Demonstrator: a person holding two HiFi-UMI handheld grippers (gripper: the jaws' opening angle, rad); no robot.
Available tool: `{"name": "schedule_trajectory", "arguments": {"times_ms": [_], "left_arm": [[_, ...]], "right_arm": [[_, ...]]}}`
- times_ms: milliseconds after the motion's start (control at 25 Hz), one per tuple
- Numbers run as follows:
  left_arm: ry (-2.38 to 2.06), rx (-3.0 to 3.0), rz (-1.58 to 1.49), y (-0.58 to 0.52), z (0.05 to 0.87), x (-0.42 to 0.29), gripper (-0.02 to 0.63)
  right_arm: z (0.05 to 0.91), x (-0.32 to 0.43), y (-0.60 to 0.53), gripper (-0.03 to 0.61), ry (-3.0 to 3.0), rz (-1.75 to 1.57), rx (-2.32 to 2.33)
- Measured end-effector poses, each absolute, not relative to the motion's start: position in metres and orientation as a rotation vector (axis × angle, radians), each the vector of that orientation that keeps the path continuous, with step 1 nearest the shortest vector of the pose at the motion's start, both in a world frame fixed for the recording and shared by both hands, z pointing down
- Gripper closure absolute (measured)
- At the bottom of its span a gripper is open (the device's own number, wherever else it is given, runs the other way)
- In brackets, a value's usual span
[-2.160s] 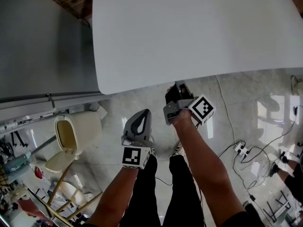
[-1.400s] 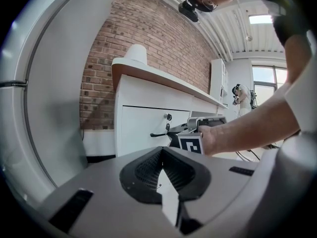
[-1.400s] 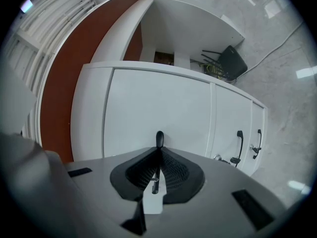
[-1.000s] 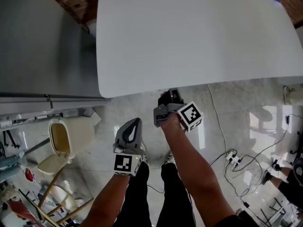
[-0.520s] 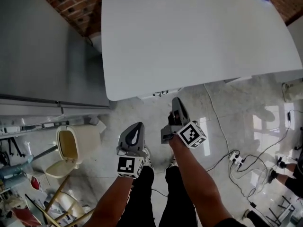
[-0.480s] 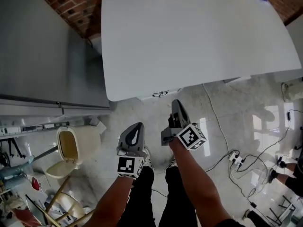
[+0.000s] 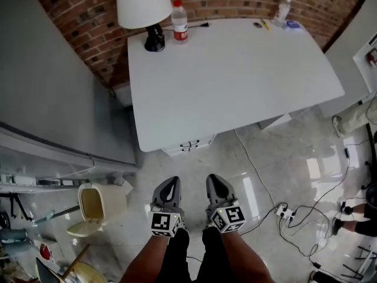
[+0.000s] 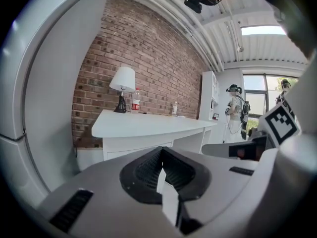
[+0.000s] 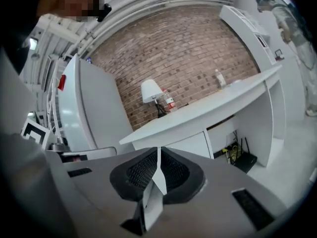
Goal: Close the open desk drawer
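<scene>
The white desk (image 7: 235,69) stands against a brick wall. Its white drawer unit (image 7: 188,145) shows under the front left edge, with small handles on the fronts that sit about flush with each other. The drawer fronts also appear in the left gripper view (image 8: 133,150) and the right gripper view (image 9: 190,145). My left gripper (image 7: 171,183) (image 8: 161,170) and right gripper (image 7: 213,180) (image 9: 158,170) hang side by side over the floor, well short of the desk. Both are shut with nothing between their jaws.
A lamp (image 7: 143,5) and a water bottle (image 7: 179,21) stand at the desk's back left. A tall grey cabinet (image 7: 53,99) flanks the desk's left side. A cream bin with its lid open (image 7: 97,205) stands at left; a power strip with cables (image 7: 287,213) lies at right.
The view has drawn back from the desk, bringing the lamp and bottle into sight. My right gripper has pulled back from the desk's front edge and now sits level with the left one.
</scene>
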State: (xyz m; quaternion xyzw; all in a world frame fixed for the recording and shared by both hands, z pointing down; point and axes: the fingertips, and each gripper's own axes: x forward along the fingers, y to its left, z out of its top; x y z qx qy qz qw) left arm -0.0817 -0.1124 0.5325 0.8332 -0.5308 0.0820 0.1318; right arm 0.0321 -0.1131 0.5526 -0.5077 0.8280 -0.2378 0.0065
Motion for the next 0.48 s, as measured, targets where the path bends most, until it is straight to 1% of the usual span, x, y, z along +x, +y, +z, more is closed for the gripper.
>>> {"name": "schedule_trajectory", "arguments": {"times_ms": [200, 480], "left_arm": [[-1.512, 2.442, 0.223, -0.113, 0.488, -0.069, 0.606], [-1.442, 2.47, 0.234, -0.077, 0.422, -0.059, 0.606]], "right_arm": [[0.486, 0.03, -0.095, 0.538, 2.74, -0.564, -1.517], [0.412, 0.04, -0.076, 0.538, 2.777, -0.399, -1.562]]}}
